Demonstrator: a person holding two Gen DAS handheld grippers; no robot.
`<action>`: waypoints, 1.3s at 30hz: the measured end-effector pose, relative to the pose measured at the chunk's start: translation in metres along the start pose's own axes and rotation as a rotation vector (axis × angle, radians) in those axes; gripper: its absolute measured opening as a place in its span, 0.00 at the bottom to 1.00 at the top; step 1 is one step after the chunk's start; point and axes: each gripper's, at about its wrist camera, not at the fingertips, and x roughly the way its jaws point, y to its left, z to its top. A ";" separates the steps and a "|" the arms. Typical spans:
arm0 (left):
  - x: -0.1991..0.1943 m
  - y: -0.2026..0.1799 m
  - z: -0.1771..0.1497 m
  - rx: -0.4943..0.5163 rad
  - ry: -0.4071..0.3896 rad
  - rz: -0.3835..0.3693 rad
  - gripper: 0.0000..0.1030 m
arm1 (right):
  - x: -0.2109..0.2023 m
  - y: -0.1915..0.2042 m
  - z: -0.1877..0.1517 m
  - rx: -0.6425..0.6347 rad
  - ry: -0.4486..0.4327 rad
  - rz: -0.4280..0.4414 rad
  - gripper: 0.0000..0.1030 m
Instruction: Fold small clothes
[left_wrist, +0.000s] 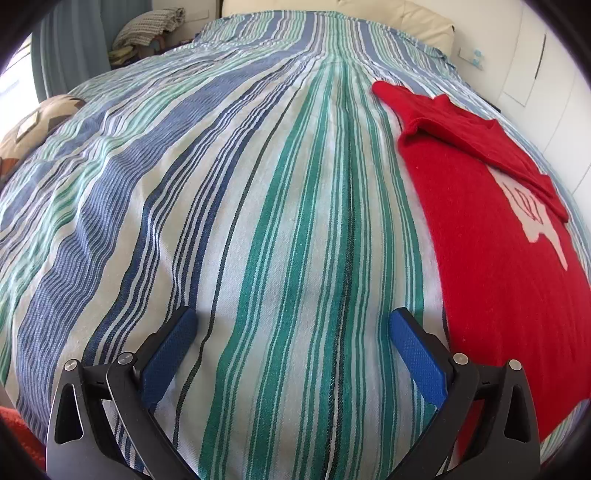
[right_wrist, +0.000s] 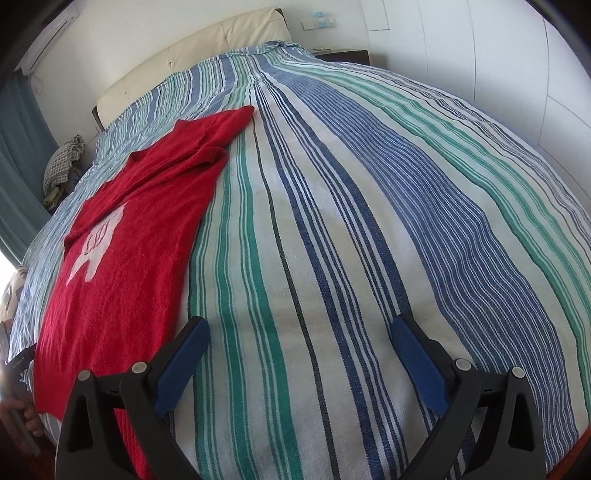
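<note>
Left gripper (left_wrist: 291, 323) jaws wide apart and empty, right gripper (right_wrist: 299, 330) likewise, red sweater (left_wrist: 491, 236) flat on striped bedspread (left_wrist: 258, 206)

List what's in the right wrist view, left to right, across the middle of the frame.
Teal curtain → checked bundle of cloth by the bed's far side → red sweater lying flat → bare striped bedspread → white wall.
</note>
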 end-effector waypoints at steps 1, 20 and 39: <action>-0.001 -0.001 -0.001 0.002 -0.002 0.001 1.00 | 0.000 0.000 0.000 -0.001 0.000 -0.001 0.96; 0.000 -0.003 -0.003 0.008 -0.008 0.003 1.00 | 0.002 0.002 0.000 -0.012 -0.006 -0.006 0.98; 0.000 -0.004 -0.002 0.010 -0.010 0.004 1.00 | 0.002 0.003 0.000 -0.012 -0.005 -0.006 0.99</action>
